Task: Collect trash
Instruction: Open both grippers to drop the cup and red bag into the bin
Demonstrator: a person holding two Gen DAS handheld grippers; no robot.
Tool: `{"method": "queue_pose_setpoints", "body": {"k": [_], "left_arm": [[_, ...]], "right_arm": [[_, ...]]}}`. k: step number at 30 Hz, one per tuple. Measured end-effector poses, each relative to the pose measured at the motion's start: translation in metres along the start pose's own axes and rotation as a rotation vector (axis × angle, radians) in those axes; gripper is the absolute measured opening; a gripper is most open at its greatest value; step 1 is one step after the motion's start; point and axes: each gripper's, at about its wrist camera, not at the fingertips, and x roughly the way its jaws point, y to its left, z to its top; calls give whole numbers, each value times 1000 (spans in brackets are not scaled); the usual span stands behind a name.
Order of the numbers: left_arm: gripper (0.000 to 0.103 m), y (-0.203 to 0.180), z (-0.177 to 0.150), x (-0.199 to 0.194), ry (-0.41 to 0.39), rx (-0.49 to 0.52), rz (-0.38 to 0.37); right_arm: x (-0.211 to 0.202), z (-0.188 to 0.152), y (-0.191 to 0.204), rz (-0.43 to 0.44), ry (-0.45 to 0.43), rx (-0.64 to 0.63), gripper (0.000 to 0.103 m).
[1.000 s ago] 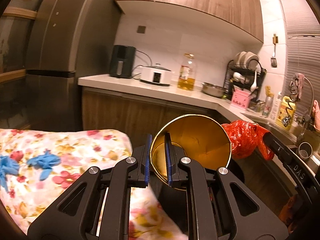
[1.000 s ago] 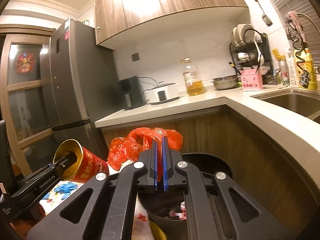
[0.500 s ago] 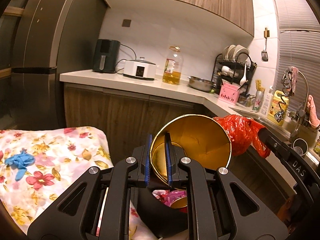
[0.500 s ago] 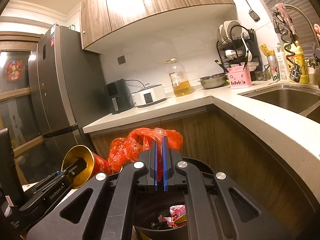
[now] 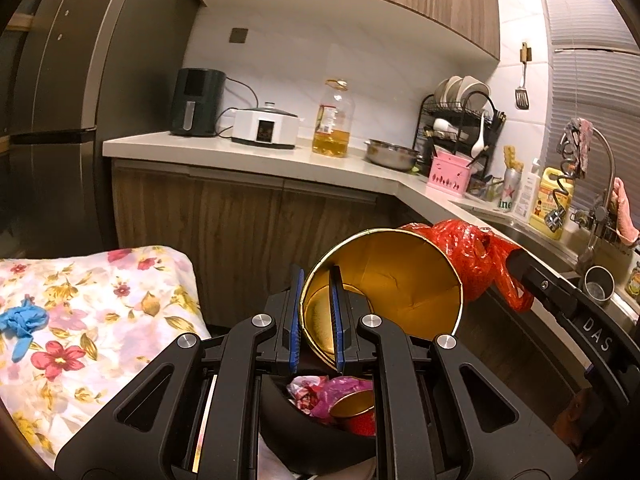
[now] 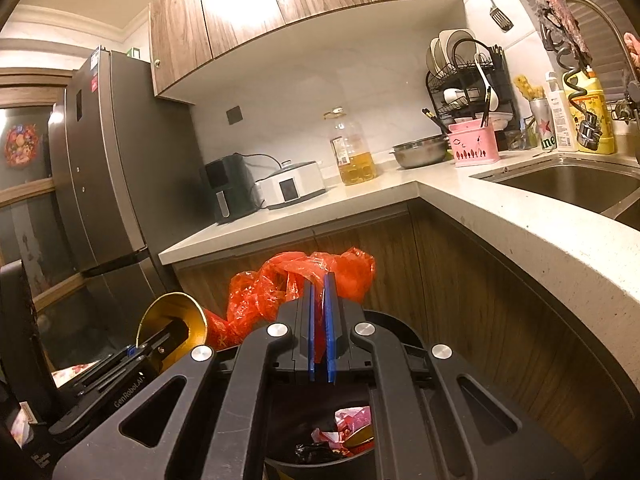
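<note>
My left gripper (image 5: pixel 316 312) is shut on the rim of a red can with a gold inside (image 5: pixel 384 280), one finger inside and one outside. It holds the can above a black trash bin (image 5: pixel 304 424) that has wrappers and a smaller can in it. My right gripper (image 6: pixel 319 328) is shut on a crumpled red plastic bag (image 6: pixel 296 280) and holds it over the same bin (image 6: pixel 404 328). The bag (image 5: pixel 468 248) and the right gripper's body show at the right of the left wrist view. The can (image 6: pixel 176 320) shows at the left of the right wrist view.
A table with a floral cloth (image 5: pixel 92 296) stands left of the bin, with a blue glove (image 5: pixel 22 320) on it. Wooden cabinets and a pale L-shaped counter (image 6: pixel 500 224) stand behind and to the right, with a sink (image 6: pixel 568 184). A grey fridge (image 6: pixel 104 168) is at the left.
Both grippers have moved right and forward from the table to above the bin, still holding the can and the bag. The bin's contents now show under them.
</note>
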Motion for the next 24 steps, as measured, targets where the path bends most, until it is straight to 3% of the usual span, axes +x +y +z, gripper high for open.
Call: {"method": "queue_pose_setpoints", "body": {"k": [13, 15, 17, 18, 19, 24], "left_arm": [[12, -1, -11, 17, 41, -4, -36], [12, 0, -12, 20, 49, -8, -42], [13, 0, -15, 22, 62, -8, -48], [13, 0, -16, 25, 72, -8, -52], [15, 0, -17, 26, 76, -9, -51], [42, 4, -22, 27, 88, -20, -48]], "right_arm": [[13, -5, -5, 8, 46, 1, 6], [14, -6, -7, 12, 49, 6, 10], [14, -6, -9, 9, 48, 10, 24], [14, -7, -9, 7, 49, 11, 24], [15, -7, -10, 5, 54, 15, 24], [13, -11, -14, -11, 60, 20, 29]]}}
